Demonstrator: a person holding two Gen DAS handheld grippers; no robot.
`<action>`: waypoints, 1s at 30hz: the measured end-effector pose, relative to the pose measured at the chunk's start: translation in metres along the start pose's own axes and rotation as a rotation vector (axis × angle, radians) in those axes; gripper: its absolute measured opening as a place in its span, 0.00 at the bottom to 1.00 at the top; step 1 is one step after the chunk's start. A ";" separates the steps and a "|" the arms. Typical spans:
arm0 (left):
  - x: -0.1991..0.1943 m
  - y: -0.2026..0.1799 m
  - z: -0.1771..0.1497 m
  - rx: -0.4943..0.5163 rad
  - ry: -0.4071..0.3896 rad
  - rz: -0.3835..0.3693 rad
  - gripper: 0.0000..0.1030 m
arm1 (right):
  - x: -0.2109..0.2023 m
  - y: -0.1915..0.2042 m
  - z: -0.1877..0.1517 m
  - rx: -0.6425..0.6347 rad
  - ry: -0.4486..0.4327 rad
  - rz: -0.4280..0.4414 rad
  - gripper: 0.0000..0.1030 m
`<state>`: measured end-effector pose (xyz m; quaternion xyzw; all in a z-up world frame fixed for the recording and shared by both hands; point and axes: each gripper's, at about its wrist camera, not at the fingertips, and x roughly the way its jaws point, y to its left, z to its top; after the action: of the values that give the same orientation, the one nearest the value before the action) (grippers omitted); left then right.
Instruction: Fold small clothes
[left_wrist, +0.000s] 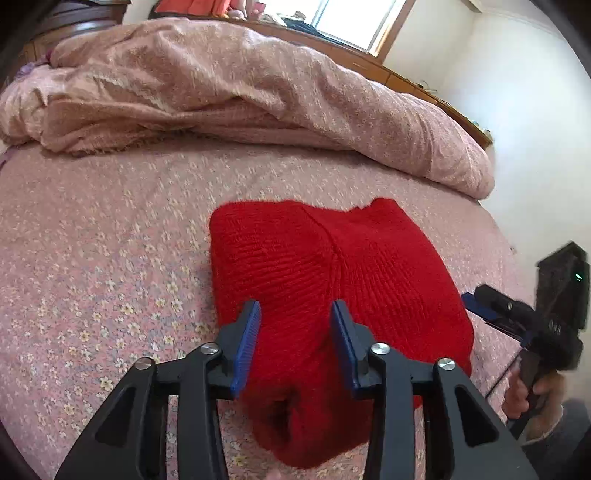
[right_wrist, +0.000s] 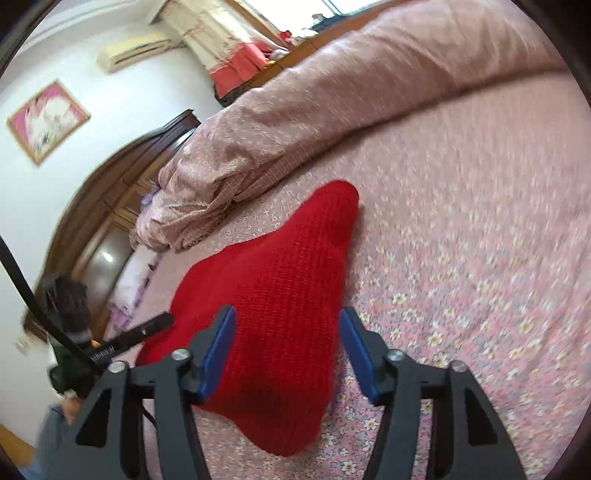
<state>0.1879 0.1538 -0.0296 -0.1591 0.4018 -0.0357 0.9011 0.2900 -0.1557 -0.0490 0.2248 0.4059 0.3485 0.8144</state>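
A red knit garment (left_wrist: 332, 258) lies folded into a thick bundle on the pink flowered bed sheet (left_wrist: 92, 240). My left gripper (left_wrist: 295, 314) hovers at its near end, jaws apart, and the knit bulges up between the blue pads without being squeezed. In the right wrist view the same garment (right_wrist: 277, 266) tapers away from me. My right gripper (right_wrist: 288, 317) stands wide open over its near corner, the left pad above the knit and the right pad above the sheet. The right gripper (left_wrist: 471, 301) also shows at the garment's right edge, held by a hand (left_wrist: 532, 391).
A bunched pink quilt (left_wrist: 221, 92) lies across the far side of the bed, just behind the garment. A dark wooden headboard (right_wrist: 122, 192) stands at the bed's left end. Flat sheet (right_wrist: 461, 240) stretches to the right of the garment.
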 end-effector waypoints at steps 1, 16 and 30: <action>0.001 0.003 -0.003 0.001 0.007 -0.006 0.36 | 0.004 -0.005 0.000 0.031 0.011 0.024 0.73; 0.018 0.037 -0.008 -0.146 0.063 -0.044 0.76 | 0.040 0.004 -0.017 -0.017 0.124 0.040 0.84; 0.058 0.058 -0.019 -0.309 0.137 -0.346 0.91 | 0.058 -0.011 -0.026 0.079 0.183 0.148 0.89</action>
<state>0.2094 0.1927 -0.1015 -0.3587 0.4293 -0.1385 0.8172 0.2978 -0.1169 -0.0998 0.2534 0.4743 0.4102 0.7366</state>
